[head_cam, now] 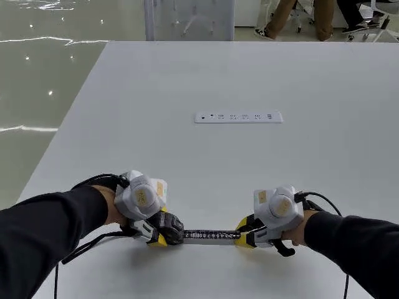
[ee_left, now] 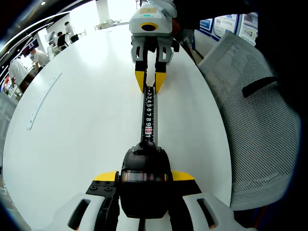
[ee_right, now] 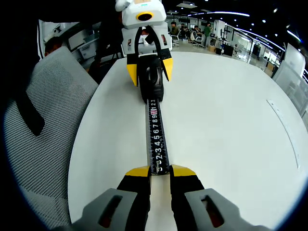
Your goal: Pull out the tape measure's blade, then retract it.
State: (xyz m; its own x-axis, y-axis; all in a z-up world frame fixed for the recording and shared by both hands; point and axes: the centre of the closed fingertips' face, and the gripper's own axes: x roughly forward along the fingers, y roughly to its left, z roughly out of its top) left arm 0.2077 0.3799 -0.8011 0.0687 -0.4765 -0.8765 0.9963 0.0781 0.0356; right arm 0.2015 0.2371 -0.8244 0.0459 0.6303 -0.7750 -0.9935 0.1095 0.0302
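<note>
A black tape measure case (head_cam: pixel 169 228) (ee_left: pixel 144 179) (ee_right: pixel 153 77) rests near the table's front edge, and my left gripper (head_cam: pixel 157 235) (ee_left: pixel 144 177) (ee_right: pixel 150 67) is shut on it. The dark numbered blade (head_cam: pixel 211 235) (ee_left: pixel 148 115) (ee_right: pixel 156 137) runs out a short way from the case to the right. My right gripper (head_cam: pixel 244 237) (ee_right: pixel 159 172) (ee_left: pixel 153 81) is shut on the blade's tip. The blade lies straight, just above the white table (head_cam: pixel 249 168).
A white power strip (head_cam: pixel 239 117) (ee_left: pixel 43 98) (ee_right: pixel 284 130) lies flat at the middle of the table. A grey mesh chair (ee_left: pixel 250 120) (ee_right: pixel 43 120) stands at the near edge. Black cables (head_cam: pixel 87 244) trail from both grippers. People sit and stand at the far end of the room.
</note>
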